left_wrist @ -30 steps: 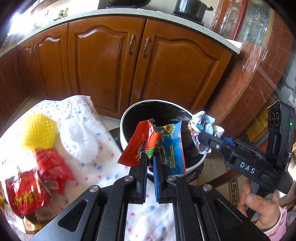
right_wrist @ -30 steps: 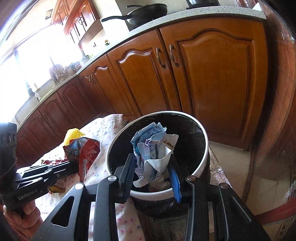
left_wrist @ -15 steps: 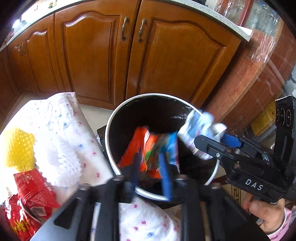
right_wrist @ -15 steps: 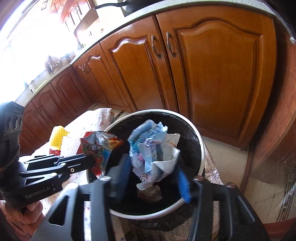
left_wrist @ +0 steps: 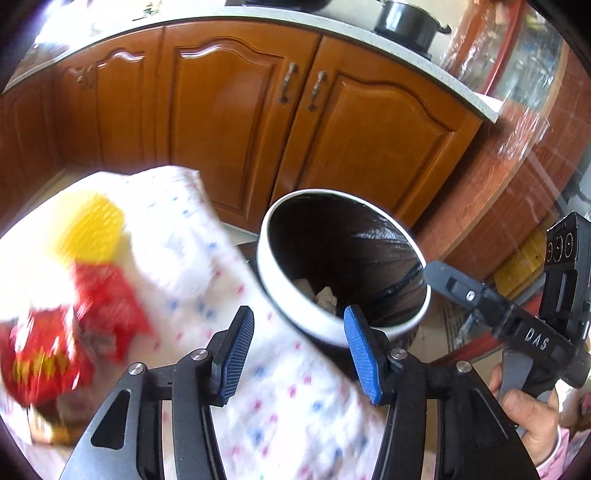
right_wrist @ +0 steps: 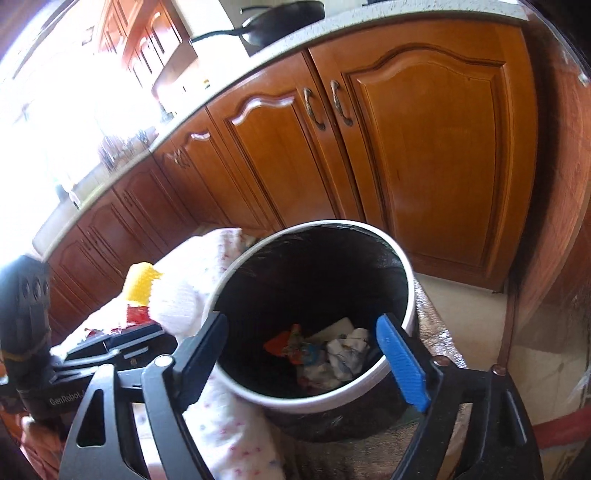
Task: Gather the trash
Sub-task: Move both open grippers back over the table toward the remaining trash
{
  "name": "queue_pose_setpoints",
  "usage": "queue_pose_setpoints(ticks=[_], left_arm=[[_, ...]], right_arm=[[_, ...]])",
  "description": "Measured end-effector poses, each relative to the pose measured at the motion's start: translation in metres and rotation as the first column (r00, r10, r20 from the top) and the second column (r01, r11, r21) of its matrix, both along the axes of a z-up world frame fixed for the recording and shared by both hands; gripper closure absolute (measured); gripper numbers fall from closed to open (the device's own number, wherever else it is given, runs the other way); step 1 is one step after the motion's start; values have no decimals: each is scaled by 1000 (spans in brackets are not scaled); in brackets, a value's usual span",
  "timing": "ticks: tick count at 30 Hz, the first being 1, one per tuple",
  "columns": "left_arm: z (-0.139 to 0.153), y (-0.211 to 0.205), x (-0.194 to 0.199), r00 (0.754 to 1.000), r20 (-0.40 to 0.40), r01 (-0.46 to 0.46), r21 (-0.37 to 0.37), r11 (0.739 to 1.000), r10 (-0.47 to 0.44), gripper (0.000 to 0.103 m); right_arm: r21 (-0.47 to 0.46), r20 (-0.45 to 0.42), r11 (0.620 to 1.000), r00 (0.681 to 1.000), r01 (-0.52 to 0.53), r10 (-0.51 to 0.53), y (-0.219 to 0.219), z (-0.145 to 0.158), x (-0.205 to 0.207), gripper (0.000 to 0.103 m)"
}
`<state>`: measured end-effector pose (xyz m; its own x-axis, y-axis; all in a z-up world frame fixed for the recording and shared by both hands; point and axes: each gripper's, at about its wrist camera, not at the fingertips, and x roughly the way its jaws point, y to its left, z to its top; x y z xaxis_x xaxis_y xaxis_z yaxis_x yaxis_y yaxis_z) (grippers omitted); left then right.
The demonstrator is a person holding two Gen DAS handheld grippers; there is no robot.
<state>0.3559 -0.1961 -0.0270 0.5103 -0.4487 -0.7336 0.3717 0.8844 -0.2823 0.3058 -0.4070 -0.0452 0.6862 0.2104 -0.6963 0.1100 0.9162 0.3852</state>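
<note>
A round white bin with a black liner [left_wrist: 280,295] [right_wrist: 410,291] stands beside the table. In the right wrist view an orange and blue snack wrapper [right_wrist: 295,345] and crumpled white paper [right_wrist: 349,354] lie at its bottom. My left gripper [left_wrist: 299,350] is open and empty, just short of the bin's near rim. My right gripper [right_wrist: 306,350] is open and empty above the bin's near rim. Red snack wrappers [left_wrist: 107,299] and a yellow foam net [left_wrist: 92,230] lie on the tablecloth [left_wrist: 295,406] at the left.
Brown wooden kitchen cabinets [left_wrist: 240,122] run behind the bin, with a black pot [left_wrist: 406,22] on the counter. A white foam net [right_wrist: 181,295] lies on the cloth by the bin's left side. A wooden pillar [left_wrist: 491,199] stands at the right.
Both grippers opened over the bin. The orange and blue wrappers fell from the left one and the crumpled paper from the right one, and both now lie inside. Both grippers have pulled back.
</note>
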Motion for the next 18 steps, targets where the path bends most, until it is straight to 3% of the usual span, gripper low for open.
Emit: queue_pose_setpoints(ticks=[10, 18], left_arm=[[-8, 77, -66, 992, -24, -127, -44, 991, 126, 52], [-5, 139, -104, 970, -28, -242, -56, 969, 241, 52]], right_arm=[[60, 20, 997, 999, -46, 44, 51, 0, -30, 16], [95, -3, 989, 994, -112, 113, 97, -10, -40, 16]])
